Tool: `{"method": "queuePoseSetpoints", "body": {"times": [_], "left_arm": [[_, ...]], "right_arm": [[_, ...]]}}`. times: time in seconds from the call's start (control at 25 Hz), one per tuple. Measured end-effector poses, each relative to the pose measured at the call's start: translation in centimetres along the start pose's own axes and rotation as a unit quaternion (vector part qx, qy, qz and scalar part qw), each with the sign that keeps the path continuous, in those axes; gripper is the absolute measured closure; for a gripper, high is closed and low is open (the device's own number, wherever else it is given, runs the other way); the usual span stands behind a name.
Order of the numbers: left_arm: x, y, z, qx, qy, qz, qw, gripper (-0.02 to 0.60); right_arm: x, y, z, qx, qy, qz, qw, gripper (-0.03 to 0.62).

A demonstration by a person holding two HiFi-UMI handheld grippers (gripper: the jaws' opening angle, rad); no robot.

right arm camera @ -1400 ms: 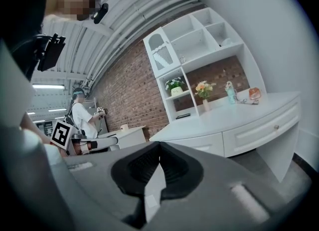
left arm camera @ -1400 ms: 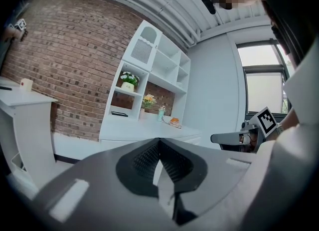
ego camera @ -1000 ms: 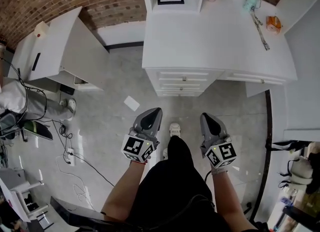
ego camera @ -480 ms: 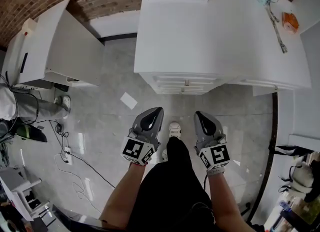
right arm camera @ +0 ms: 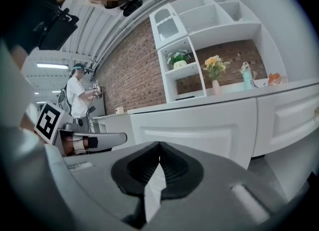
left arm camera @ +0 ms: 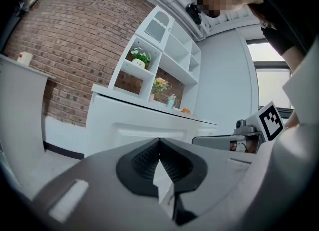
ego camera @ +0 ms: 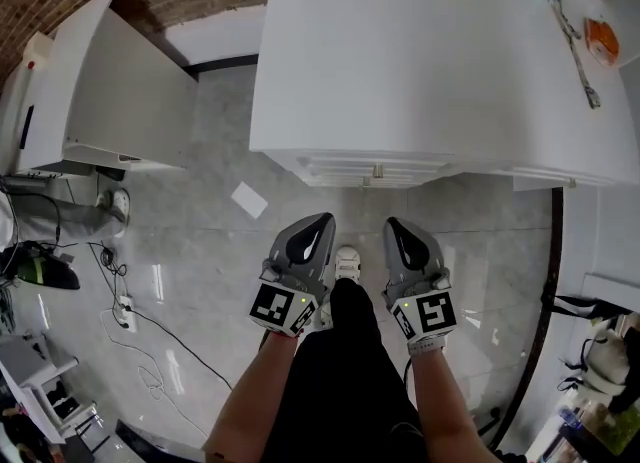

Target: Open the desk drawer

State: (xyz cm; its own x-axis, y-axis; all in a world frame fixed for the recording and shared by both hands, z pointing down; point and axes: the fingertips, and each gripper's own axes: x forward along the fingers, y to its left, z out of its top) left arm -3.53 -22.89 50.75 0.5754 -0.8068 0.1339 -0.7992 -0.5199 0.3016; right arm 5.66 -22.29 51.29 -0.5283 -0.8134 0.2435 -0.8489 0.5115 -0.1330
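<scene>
At the far left a white cabinet (ego camera: 120, 81) stands against the brick wall, and a scrap of paper (ego camera: 248, 199) lies on the grey floor (ego camera: 200, 251) beside it. The left gripper (ego camera: 320, 219) hangs over that floor just left of the person's shoe (ego camera: 348, 259), pointing toward the counter (ego camera: 400, 61). In the left gripper view its dark ribbed fingers (left arm camera: 142, 160) are pressed together at the tips, with nothing caught between them and nothing touching them. The drawer (ego camera: 375, 166) sits closed in the front of the counter, just under its edge, straight ahead of both grippers and well apart from them. The right gripper (ego camera: 392, 223) hangs just right of the shoe, level with the left one and close beside it, aimed the same way. In the right gripper view its fingers (right arm camera: 177, 167) also meet at the tips, fully closed and empty, with the counter's white front panels beyond them. At the far right of the counter top lies a small orange object (ego camera: 603, 36).
</scene>
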Motion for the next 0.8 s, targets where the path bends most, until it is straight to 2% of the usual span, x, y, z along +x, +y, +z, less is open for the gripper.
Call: {"method": "queuePoseSetpoints", "body": {"times": [0.24, 0.8], "left_arm": [[2.1, 0.7, -2.0, 0.003, -0.006, -0.005, 1.0, 0.58], [6.1, 2.0, -4.9, -0.002, -0.013, -0.023, 0.9996, 0.58]], "right_arm": [[2.1, -1.2, -1.4, 0.004, -0.01, -0.012, 1.0, 0.591], [6.3, -3.5, -2.9, 0.031, -0.036, -0.064, 0.997, 0.516]]}}
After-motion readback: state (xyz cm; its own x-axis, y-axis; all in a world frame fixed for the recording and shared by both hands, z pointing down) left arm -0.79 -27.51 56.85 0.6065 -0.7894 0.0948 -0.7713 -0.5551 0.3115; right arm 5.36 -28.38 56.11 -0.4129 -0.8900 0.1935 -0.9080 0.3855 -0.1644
